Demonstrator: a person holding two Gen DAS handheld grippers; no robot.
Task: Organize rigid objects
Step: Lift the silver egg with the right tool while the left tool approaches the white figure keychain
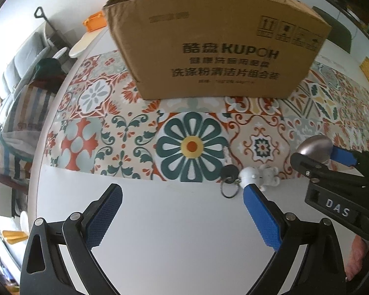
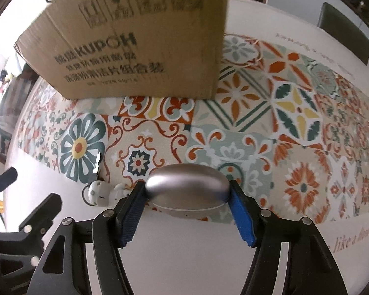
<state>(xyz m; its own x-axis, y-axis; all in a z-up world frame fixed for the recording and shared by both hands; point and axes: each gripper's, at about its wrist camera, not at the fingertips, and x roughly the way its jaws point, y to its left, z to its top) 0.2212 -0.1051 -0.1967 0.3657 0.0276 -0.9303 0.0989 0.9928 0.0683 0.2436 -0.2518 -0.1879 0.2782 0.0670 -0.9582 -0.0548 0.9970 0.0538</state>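
My right gripper (image 2: 187, 191) is shut on a smooth silver oval case (image 2: 187, 184), held just above the table edge of the patterned mat; the case shows in the left wrist view (image 1: 315, 146) at the right. A white bear keychain (image 1: 258, 175) with a black key and ring (image 1: 230, 184) lies on the table; it shows in the right wrist view (image 2: 103, 193) too. My left gripper (image 1: 182, 194) is open and empty, its right finger just short of the keychain. An open cardboard box (image 1: 214, 49) stands behind on the mat.
A patterned tile mat (image 1: 125, 127) covers the back part of the white table (image 1: 172, 233). A sofa and cluttered items lie off the table's left edge (image 1: 24, 86). A dark chair (image 2: 344, 29) stands at the far right.
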